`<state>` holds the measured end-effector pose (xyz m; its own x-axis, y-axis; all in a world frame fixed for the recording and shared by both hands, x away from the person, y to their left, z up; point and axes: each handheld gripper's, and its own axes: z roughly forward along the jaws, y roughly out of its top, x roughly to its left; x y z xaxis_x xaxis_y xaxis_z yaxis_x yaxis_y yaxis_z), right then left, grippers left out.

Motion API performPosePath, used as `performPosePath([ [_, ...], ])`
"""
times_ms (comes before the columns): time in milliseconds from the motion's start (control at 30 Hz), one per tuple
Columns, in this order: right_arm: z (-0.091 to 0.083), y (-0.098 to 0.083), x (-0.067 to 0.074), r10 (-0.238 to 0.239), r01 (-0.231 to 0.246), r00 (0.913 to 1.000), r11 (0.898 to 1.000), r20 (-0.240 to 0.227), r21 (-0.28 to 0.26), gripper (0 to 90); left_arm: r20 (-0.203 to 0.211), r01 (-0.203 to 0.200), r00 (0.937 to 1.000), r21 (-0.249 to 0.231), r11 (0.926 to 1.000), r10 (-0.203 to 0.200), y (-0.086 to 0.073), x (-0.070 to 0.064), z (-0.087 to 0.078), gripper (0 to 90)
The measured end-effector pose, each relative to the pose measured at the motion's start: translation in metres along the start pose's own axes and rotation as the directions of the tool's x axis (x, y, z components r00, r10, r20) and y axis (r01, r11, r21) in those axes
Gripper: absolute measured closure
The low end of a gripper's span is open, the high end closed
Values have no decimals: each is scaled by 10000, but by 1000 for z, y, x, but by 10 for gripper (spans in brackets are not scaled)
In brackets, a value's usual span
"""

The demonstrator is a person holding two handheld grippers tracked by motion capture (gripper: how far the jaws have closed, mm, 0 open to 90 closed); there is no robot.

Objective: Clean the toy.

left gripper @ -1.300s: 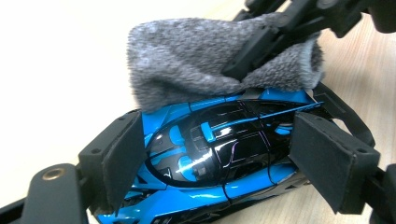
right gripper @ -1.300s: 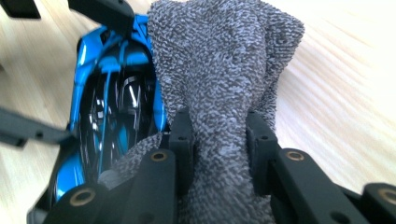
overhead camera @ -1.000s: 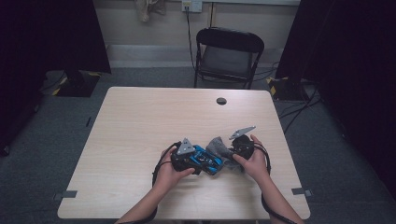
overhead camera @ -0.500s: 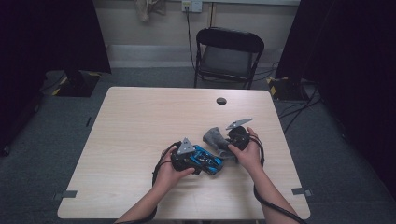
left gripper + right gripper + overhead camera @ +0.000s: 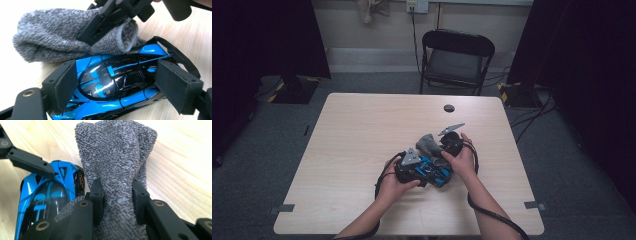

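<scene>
A blue and black toy car (image 5: pixel 438 176) (image 5: pixel 105 100) lies on the pale wooden table (image 5: pixel 362 130), near its front middle. My left gripper (image 5: pixel 422 169) (image 5: pixel 120 80) is shut on it, one pad against each side of the body. A grey knitted cloth (image 5: pixel 427 142) (image 5: pixel 115 152) lies bunched just beyond the car, touching its far end. My right gripper (image 5: pixel 438 146) (image 5: pixel 117 197) is shut on the cloth, pinching a fold of it. The car (image 5: pixel 50 197) sits at the left in the right gripper view, and the cloth (image 5: pixel 50 42) is behind the car in the left gripper view.
A small black round disc (image 5: pixel 449 108) sits in the tabletop toward the far edge. A black folding chair (image 5: pixel 457 60) stands behind the table. Dark curtains hang on both sides, and cables trail on the floor at the right.
My right gripper has moved up and left in the high view, dragging the grey cloth along the car toward the table's middle. The left gripper and the car have stayed put.
</scene>
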<state>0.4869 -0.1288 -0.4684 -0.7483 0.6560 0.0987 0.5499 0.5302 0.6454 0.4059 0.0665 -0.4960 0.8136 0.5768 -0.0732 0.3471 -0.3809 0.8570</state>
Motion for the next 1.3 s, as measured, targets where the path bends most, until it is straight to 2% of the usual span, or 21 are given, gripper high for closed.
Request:
performPosePath([
  [100, 3, 1, 2, 29, -29, 9998, 10000, -183, -12, 690, 7, 4, 10000, -1, 10000, -4, 0, 0, 0, 181],
  [200, 7, 2, 6, -184, 187, 9997, 9997, -167, 150, 689, 19, 11, 10000, -2, 10000, -11, 0, 0, 0, 181],
  [367, 7, -1, 7, -275, 277, 9992, 9996, -287, 84, 691, 15, -25, 10000, 49, 10000, 25, 0, 0, 0, 181],
  [500, 4, -4, 7, -468, 470, 9984, 9989, -322, 75, 691, 26, -4, 10000, 34, 10000, 4, 1, 0, 0, 181],
  [1300, -14, -20, 5, -619, 625, 9970, 9980, -466, 128, 693, 42, 4, 10000, 29, 10000, -4, 1, 0, 0, 181],
])
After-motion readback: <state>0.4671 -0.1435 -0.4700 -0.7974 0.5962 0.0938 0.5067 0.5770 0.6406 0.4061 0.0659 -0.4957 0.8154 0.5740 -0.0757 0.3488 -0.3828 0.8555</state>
